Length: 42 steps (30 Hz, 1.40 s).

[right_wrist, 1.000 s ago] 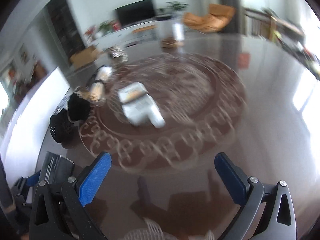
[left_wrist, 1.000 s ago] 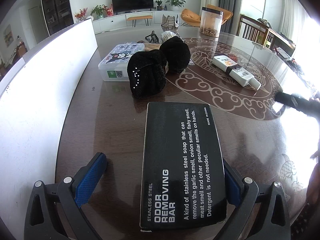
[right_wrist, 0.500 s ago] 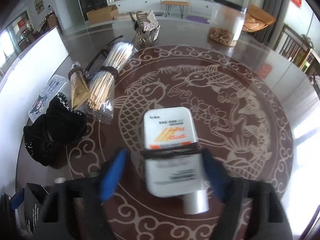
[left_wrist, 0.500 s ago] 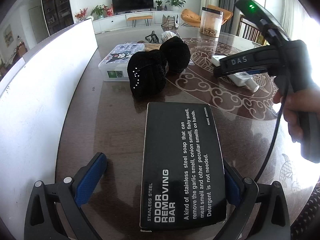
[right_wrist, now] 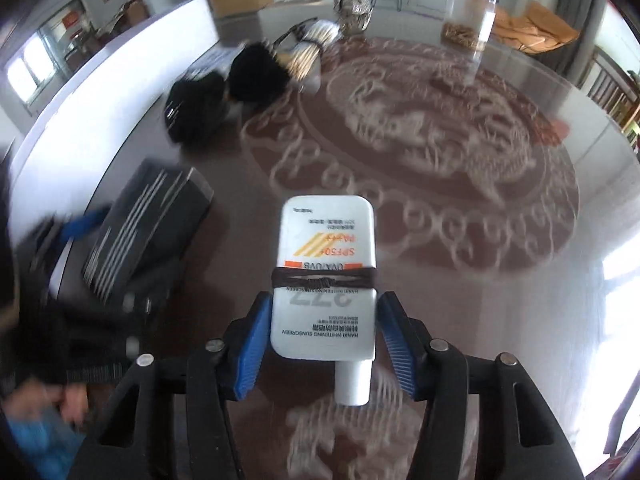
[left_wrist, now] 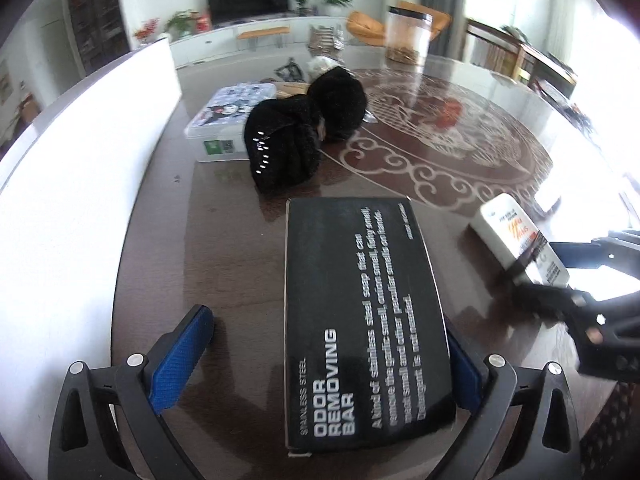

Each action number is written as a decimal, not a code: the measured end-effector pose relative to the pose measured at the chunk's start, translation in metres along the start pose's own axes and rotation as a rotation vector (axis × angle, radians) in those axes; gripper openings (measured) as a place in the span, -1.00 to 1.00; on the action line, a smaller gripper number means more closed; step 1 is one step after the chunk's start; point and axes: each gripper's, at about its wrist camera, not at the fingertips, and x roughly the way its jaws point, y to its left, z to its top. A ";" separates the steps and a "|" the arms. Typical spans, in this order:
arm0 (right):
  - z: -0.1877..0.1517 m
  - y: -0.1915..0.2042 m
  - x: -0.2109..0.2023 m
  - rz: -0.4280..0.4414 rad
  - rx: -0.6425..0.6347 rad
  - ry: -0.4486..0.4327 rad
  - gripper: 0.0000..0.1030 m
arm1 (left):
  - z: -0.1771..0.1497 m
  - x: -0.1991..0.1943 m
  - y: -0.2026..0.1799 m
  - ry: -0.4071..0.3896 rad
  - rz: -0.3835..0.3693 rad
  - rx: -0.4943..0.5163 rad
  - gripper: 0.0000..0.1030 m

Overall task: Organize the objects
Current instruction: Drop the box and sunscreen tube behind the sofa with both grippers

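White sunscreen tube (right_wrist: 324, 280) pinched in my right gripper (right_wrist: 325, 344); I'd lower it level at three o'clock of the black box (left_wrist: 360, 304); left gripper (left_wrist: 320, 360) spread around it.

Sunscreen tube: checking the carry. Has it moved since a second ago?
Yes. The sunscreen tube left the table's pattern and came nearer, right of the black box.

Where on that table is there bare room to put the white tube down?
Bare wood lies between the black box and the white sunscreen tube, and across the patterned centre toward the jar. It is crowded by the black pouches and lidded tin near the white board.
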 end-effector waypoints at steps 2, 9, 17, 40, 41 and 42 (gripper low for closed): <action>-0.006 -0.006 -0.002 0.025 0.018 0.015 0.49 | 0.002 0.001 0.002 0.035 -0.012 0.021 1.00; 0.013 0.001 0.008 0.008 -0.007 0.002 0.47 | 0.013 0.001 0.005 0.070 -0.009 0.017 0.63; 0.008 -0.010 -0.014 0.041 0.075 -0.008 0.06 | 0.011 -0.029 0.014 0.003 -0.103 -0.059 0.11; 0.100 0.275 -0.072 0.550 -0.226 -0.161 0.23 | -0.021 -0.131 0.262 -0.042 0.346 -0.438 0.42; 0.098 0.269 -0.073 0.548 -0.219 -0.177 0.35 | -0.019 -0.134 0.256 -0.067 0.348 -0.436 0.47; 0.095 0.261 -0.077 0.540 -0.209 -0.199 0.41 | -0.016 -0.136 0.250 -0.085 0.344 -0.428 0.47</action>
